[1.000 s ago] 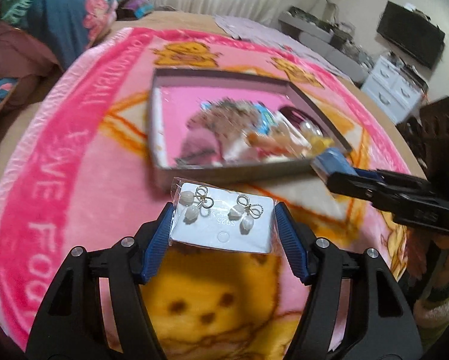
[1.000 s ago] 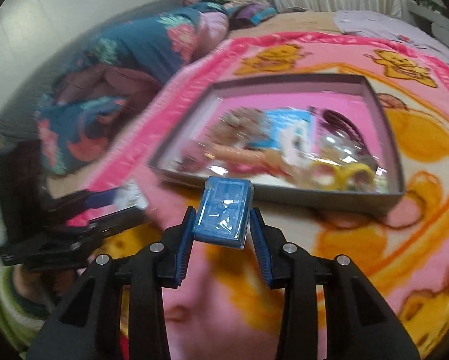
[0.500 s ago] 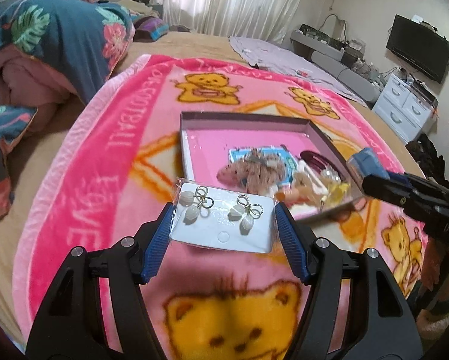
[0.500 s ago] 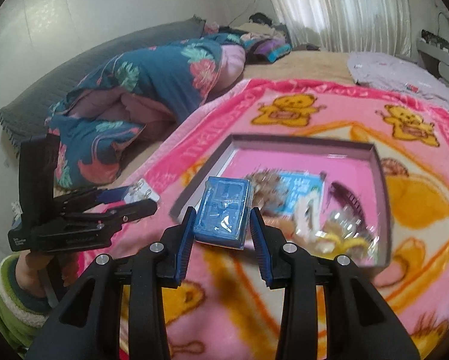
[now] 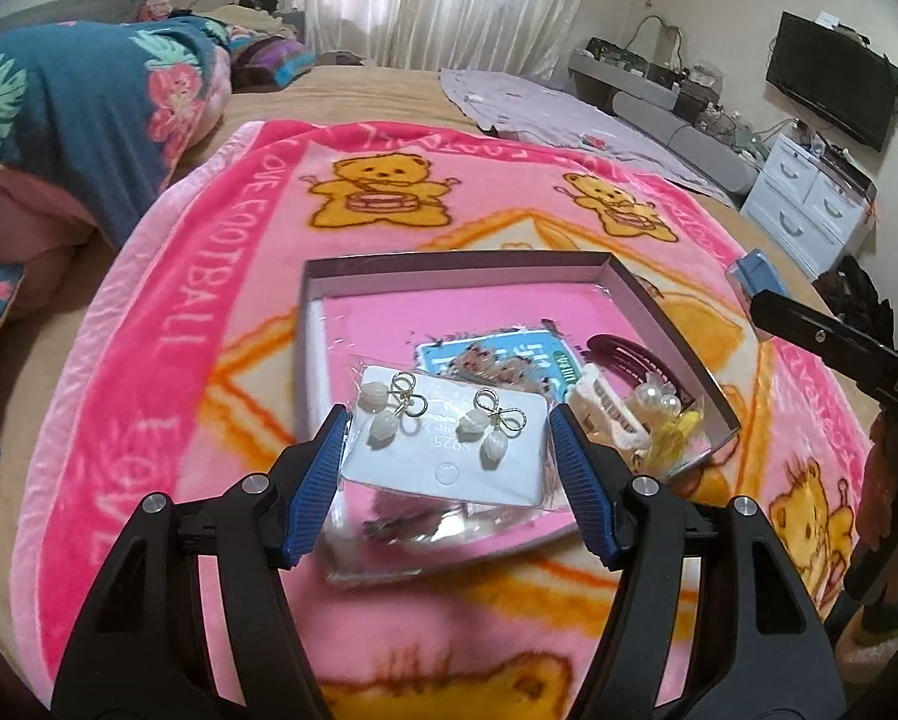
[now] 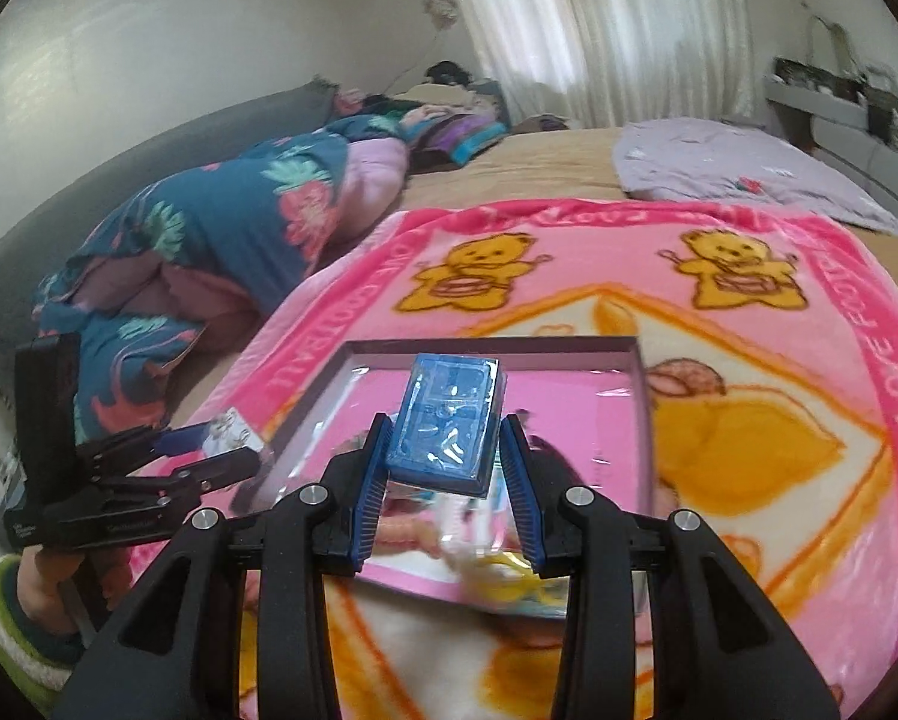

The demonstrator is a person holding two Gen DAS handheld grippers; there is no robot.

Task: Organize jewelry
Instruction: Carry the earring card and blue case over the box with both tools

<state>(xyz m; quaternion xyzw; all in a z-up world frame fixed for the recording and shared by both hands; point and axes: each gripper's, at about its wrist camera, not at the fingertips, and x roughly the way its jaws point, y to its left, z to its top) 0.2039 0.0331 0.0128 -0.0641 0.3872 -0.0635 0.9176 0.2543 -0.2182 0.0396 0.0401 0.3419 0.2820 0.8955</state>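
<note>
My left gripper is shut on a white earring card in a clear sleeve, with two pearl-and-bow earrings, held above the near edge of a shallow grey tray. The tray holds a blue packet, a dark red hair clip, a white clip and yellow pieces. My right gripper is shut on a small blue box, held above the same tray. The right gripper shows at the right edge of the left wrist view; the left gripper shows at the left of the right wrist view.
The tray lies on a pink teddy-bear blanket spread over a bed. A blue floral duvet is heaped at the left. A lilac cloth lies at the far side. White drawers and a TV stand at the right.
Both grippers have risen and pulled back from the tray, each still holding its item. The tray now looks farther away and more of the room shows.
</note>
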